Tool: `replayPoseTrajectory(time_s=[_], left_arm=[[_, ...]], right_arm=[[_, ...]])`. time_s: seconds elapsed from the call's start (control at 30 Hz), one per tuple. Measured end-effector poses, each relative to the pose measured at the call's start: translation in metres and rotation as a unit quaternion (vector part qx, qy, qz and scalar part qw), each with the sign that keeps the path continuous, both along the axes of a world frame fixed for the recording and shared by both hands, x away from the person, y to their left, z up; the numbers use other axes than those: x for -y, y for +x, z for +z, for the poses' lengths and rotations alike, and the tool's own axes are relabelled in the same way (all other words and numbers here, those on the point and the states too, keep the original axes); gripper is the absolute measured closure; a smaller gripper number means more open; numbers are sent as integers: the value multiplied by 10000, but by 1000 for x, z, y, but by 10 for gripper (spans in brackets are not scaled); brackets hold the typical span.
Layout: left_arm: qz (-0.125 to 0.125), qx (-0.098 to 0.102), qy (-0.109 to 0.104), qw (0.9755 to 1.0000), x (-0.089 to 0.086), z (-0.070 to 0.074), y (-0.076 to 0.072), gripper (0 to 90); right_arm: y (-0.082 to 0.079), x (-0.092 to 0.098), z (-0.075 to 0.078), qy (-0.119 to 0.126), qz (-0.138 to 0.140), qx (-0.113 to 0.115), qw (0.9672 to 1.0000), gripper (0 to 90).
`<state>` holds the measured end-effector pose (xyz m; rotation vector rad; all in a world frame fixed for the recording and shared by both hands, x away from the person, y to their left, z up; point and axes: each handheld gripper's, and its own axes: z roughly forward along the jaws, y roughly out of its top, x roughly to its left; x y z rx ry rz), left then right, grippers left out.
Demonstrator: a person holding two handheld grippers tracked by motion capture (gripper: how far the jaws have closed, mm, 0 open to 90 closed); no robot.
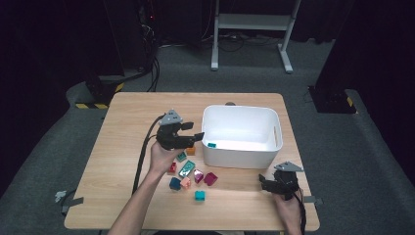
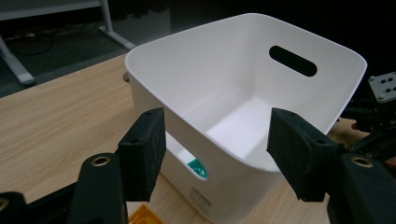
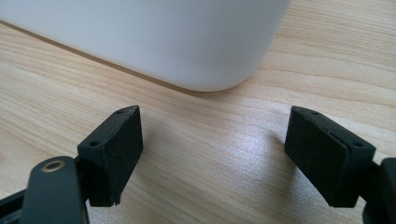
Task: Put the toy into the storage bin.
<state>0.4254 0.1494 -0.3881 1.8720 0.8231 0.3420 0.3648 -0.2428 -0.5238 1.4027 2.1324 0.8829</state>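
Beside the white bin's (image 1: pixel 242 135) left wall, the left hand-held gripper (image 1: pixel 192 131) hovers with jaws apart and empty, a teal block (image 1: pixel 211 145) lying inside the bin; coloured blocks (image 1: pixel 188 176) cluster below on the bench (image 1: pixel 122 147); the right hand-held gripper (image 1: pixel 266 182) sits spread wide near the bench's front edge

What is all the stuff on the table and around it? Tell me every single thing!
Bin: one, white, right half of the table, handle slots in its ends.
Teal block in bin: one, by the bin's near-left wall.
Small blocks: about nine, loose cluster left of and in front of the bin; red, teal, orange, magenta, blue, pink.
Table: one, light wood.
Metal frame: one, pale grey, on the floor behind the table.
Left tongs: black, open, nothing between them, beside the bin's left wall.
Right tongs: black, open, low over the table near the bin's front right corner.
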Motion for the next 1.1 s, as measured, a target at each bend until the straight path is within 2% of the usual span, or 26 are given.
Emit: replayPoseTrajectory(time_s=[0.23, 0.47, 0.77, 0.93, 1.1], left_arm=[[239, 77, 73, 9997, -21, -5, -14, 371], [475, 82, 183, 9987, -38, -17, -29, 367], [760, -108, 237, 9968, -58, -39, -42, 368], [941, -185, 266, 9950, -67, -52, -49, 368], [1090, -368, 338, 9928, -76, -70, -56, 369]], right_arm=[[0, 0, 0, -1, 0, 1, 10000, 191], [0, 0, 0, -1, -4, 0, 10000, 191], [0, 0, 0, 1, -8, 0, 10000, 191], [0, 0, 0, 1, -7, 1, 10000, 191], [0, 0, 0, 1, -8, 1, 10000, 191]])
